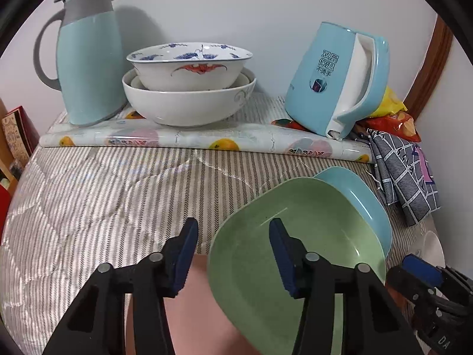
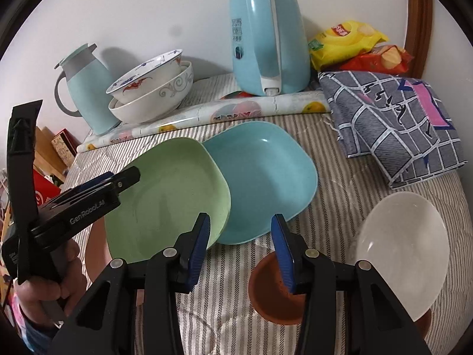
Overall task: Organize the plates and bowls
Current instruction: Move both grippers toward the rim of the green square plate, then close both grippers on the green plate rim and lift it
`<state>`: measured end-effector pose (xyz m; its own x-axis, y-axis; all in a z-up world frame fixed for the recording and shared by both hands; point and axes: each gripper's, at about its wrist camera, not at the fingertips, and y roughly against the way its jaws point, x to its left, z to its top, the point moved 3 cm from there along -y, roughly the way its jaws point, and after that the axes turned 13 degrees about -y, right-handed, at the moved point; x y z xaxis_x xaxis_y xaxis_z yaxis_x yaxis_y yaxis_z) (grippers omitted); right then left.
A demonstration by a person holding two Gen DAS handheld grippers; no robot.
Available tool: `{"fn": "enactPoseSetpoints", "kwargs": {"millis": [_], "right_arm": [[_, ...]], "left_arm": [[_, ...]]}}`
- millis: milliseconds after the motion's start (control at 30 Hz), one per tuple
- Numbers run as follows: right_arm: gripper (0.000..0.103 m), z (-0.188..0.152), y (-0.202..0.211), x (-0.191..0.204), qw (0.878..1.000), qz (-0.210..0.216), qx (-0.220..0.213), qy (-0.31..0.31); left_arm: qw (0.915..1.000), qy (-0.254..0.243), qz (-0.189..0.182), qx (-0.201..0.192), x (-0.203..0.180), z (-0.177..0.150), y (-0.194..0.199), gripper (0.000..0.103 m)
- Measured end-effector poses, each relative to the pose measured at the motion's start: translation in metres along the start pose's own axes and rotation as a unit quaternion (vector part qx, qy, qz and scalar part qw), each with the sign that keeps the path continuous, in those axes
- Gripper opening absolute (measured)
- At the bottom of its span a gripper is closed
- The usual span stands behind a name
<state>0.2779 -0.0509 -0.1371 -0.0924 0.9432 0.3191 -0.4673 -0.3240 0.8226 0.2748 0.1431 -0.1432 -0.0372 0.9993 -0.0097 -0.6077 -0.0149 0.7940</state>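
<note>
Left gripper [image 1: 233, 250]: fingers spread wide, nothing between the pads, poised over the near rim of the green plate [image 1: 298, 254], one finger [image 1: 282, 254] above the plate's inside and the other [image 1: 184, 254] off its edge at 9 o'clock. Same gripper seen from the right wrist camera [image 2: 124, 182] at 9 o'clock, reaching across the green plate's [image 2: 174, 195] left rim, held in a bare hand [image 2: 50, 290].

Right gripper [image 2: 241, 247]: fingers likewise wide apart and empty, hovering above the striped tablecloth [image 2: 334, 213].

Green plate tilted, its far edge lapping onto the blue plate [image 2: 266, 177], which lies just beyond at 1 o'clock; both touching. Small brown bowl [image 2: 266, 293] right below the right gripper's right finger [image 2: 282, 251], on the cloth. Clear white bowl [image 2: 405, 254] at 3 o'clock, tilted up on its side.

At 11 o'clock in the right view, a patterned bowl [image 2: 142, 74] nested askew inside a larger white bowl [image 2: 159, 100], on a rolled fruit-print mat [image 2: 224, 109]. Beside them at 10 o'clock a mint thermos jug [image 2: 85, 94]; at 12 o'clock a blue electric kettle [image 2: 266, 41]. Folded grey checked cloth [image 2: 393, 121] at 2 o'clock, yellow snack bag [image 2: 346, 41] and red snack bag [image 2: 381, 59] behind it.
</note>
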Motion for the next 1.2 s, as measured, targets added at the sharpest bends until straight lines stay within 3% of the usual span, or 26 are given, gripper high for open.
{"fn": "enactPoseSetpoints", "kwargs": {"millis": [300, 433, 533, 667, 1200], "right_arm": [[0.037, -0.001, -0.022, 0.006, 1.0, -0.004, 0.028, 0.002], [0.022, -0.001, -0.028, 0.01, 0.999, 0.0, 0.038, -0.002], [0.015, -0.001, -0.029, 0.013, 0.999, -0.016, 0.028, 0.007], [0.013, 0.0, -0.027, 0.013, 0.999, -0.03, 0.014, 0.02], [0.011, -0.011, 0.007, 0.043, 0.999, -0.014, -0.013, 0.047]], "left_arm": [[0.9999, 0.007, -0.011, 0.002, 0.004, -0.003, -0.004, 0.024], [0.9999, 0.004, -0.015, 0.004, 0.003, -0.006, -0.003, 0.014], [0.9999, 0.0, -0.013, 0.002, 0.002, -0.01, 0.0, 0.013], [0.9999, 0.003, -0.017, 0.003, 0.002, -0.013, 0.003, 0.012], [0.9993, 0.03, -0.004, -0.021, 0.024, -0.034, 0.046, 0.011]]}}
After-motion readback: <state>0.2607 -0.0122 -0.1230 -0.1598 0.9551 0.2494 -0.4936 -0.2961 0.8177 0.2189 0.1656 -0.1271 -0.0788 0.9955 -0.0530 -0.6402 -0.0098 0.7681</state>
